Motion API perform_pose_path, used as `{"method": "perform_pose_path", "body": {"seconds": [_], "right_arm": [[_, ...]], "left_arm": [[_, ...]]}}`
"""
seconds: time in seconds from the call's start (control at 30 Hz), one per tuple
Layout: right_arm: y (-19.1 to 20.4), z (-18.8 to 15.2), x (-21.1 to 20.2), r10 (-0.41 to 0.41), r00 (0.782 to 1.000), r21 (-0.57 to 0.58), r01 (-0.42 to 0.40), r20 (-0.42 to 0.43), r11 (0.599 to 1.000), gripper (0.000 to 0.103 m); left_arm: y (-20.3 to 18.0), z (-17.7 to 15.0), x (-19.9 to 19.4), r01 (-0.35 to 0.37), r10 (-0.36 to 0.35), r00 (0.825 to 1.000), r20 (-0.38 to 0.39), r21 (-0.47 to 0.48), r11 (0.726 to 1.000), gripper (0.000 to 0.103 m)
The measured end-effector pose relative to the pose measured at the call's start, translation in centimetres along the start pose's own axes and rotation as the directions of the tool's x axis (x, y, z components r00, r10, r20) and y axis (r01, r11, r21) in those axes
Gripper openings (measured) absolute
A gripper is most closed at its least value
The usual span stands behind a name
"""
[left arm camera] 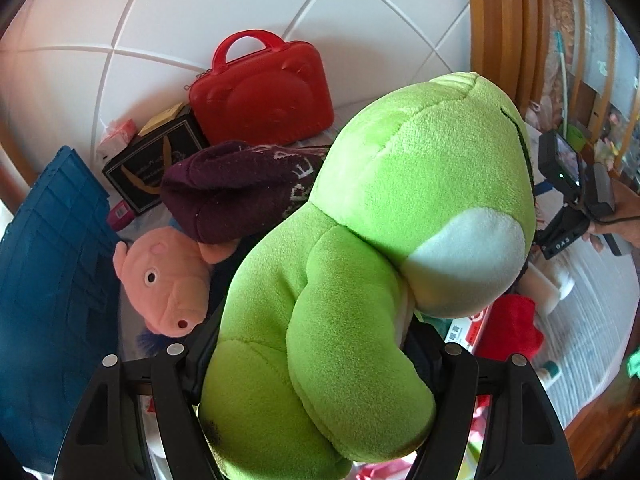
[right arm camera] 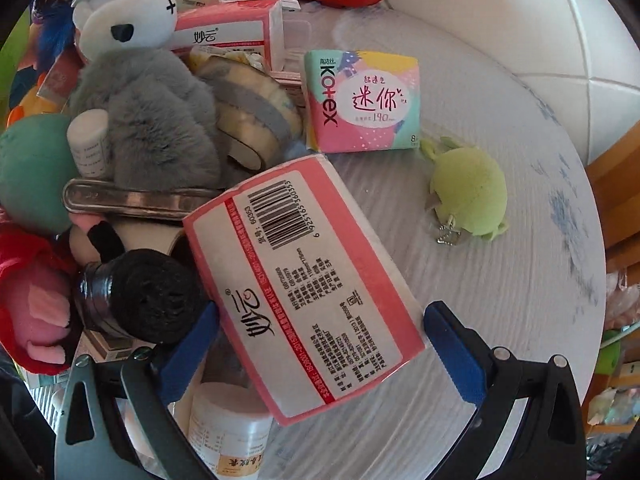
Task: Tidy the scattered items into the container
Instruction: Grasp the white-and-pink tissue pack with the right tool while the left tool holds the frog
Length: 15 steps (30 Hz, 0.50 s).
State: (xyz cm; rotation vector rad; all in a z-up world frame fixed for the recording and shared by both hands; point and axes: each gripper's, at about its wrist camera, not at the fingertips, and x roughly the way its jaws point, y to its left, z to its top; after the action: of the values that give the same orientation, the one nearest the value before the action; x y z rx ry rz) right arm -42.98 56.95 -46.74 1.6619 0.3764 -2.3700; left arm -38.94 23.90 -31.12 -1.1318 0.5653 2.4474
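Observation:
In the left wrist view my left gripper (left arm camera: 316, 360) is shut on a big green plush toy (left arm camera: 384, 232) and holds it up above the pile. A blue crate (left arm camera: 48, 280) stands at the left edge. In the right wrist view my right gripper (right arm camera: 320, 320) has its blue pads (right arm camera: 456, 348) on both sides of a pink tissue pack (right arm camera: 304, 292) and grips it. The pack lies tilted over the edge of the pile.
Left wrist view: red case (left arm camera: 260, 92), black box (left arm camera: 156, 160), purple cloth (left arm camera: 240, 188), pink pig plush (left arm camera: 168, 280), the other hand-held gripper (left arm camera: 576, 196). Right wrist view: Kotex pack (right arm camera: 360, 100), small green plush keychain (right arm camera: 468, 192), grey plush (right arm camera: 152, 116), black roll (right arm camera: 148, 296), white bottles (right arm camera: 88, 144).

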Motion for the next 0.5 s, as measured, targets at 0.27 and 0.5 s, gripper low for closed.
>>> {"method": "perform_pose_path", "body": {"seconds": [0.27, 0.5], "right_arm": [[0.4, 1.4, 0.9, -0.017, 1.0, -0.128, 0.014, -0.019, 0.992, 0.103], [0.3, 2.3, 2.0, 0.015, 1.0, -0.224, -0.02, -0.02, 0.974, 0.103]], "left_arm": [[0.2, -0.4, -0.2, -0.007, 0.007, 1.0, 0.004, -0.013, 1.0, 0.074], [-0.4, -0.8, 0.5, -0.007, 0.006, 1.0, -0.01, -0.02, 1.0, 0.074]]}}
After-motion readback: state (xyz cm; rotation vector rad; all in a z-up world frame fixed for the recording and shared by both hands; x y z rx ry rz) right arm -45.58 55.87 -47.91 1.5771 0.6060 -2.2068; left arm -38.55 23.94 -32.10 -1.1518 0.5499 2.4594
